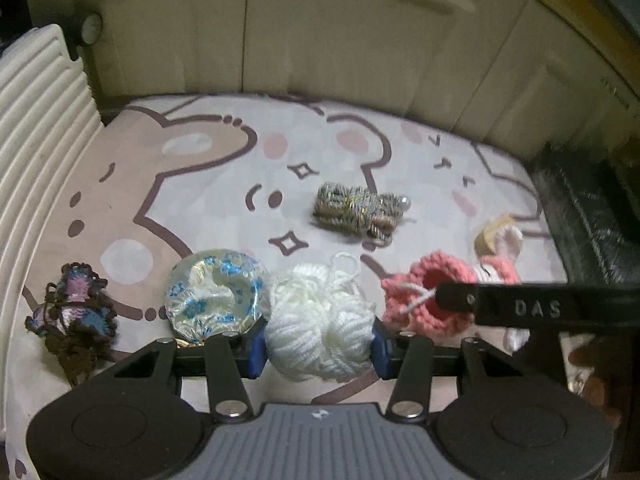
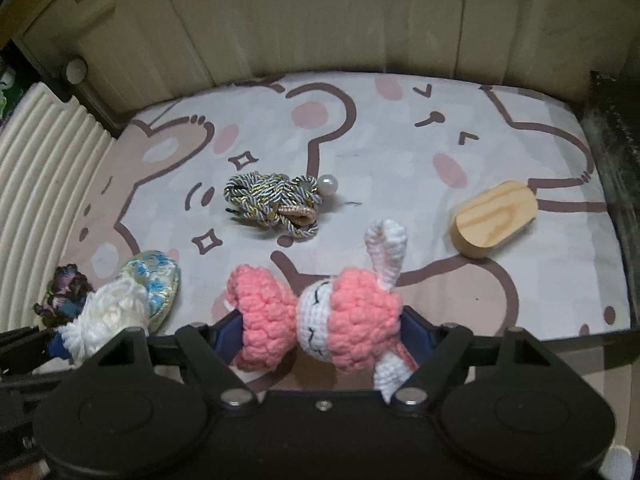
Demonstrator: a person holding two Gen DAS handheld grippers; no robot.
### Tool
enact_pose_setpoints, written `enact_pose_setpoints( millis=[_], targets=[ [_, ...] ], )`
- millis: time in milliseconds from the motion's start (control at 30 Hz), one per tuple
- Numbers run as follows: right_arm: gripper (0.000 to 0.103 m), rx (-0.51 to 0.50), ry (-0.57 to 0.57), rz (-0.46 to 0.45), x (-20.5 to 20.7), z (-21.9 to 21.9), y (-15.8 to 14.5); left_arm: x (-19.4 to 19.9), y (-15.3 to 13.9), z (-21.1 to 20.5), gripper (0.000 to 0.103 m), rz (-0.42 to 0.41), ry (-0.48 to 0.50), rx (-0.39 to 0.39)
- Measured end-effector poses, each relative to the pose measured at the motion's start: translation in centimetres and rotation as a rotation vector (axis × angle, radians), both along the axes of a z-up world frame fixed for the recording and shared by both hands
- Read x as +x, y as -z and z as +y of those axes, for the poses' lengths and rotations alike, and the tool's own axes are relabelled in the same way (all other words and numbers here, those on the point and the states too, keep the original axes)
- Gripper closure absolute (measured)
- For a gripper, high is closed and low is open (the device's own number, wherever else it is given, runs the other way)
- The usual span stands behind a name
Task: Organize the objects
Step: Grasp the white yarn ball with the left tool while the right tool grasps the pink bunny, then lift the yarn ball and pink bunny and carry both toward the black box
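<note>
On the left wrist view, left tongs [image 1: 319,346] clamped on a ball of white yarn [image 1: 318,326], blue pads pressing it from both sides, raised above a cartoon-bear printed cloth [image 1: 224,184] spread over the table. Just left of the yarn, a round satin pouch with blue flowers [image 1: 218,294]; further left, a dark crocheted piece in purple and blue [image 1: 72,316] near a ribbed white panel [image 1: 36,120]. Well beyond, mid-cloth, a bundle of grey-gold braided cord with a pearl [image 1: 358,210]. To the right, a pink crocheted piece [image 1: 434,294] partly behind a black finger marked DAS [image 1: 532,306]. On the right wrist view, right tongs [image 2: 322,340] closed around a pink and white crocheted bunny [image 2: 348,320], face toward the camera, one white ear pointing up, lifted off the cloth. Beyond it, the braided cord bundle [image 2: 272,200] lying mid-cloth; well to the right, a rounded wooden block [image 2: 494,218] lying tilted. At far left, the white yarn [image 2: 106,320] against the flowered pouch [image 2: 154,280], dark crochet [image 2: 64,294] beside them.
</note>
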State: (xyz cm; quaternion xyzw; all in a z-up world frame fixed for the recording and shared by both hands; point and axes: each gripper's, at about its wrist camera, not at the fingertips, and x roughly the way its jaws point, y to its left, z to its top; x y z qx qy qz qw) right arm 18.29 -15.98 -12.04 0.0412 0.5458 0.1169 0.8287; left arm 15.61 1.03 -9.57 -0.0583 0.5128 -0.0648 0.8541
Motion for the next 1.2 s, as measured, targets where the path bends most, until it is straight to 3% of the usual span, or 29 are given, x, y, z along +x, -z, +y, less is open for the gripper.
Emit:
enact_pose_setpoints(
  millis=[500, 1200],
  targets=[
    [0.023, -0.009, 0.011, -0.107, -3.3, -1.8, -4.2, -1.7, -3.5, 0.6, 0.053, -0.096, -0.070, -0.009],
    [0.023, -0.028, 0.059, -0.227, -6.2, -4.9, -8.1, -3.2, -5.9, -1.5, 0.053, -0.161, -0.077, 0.075]
  ],
)
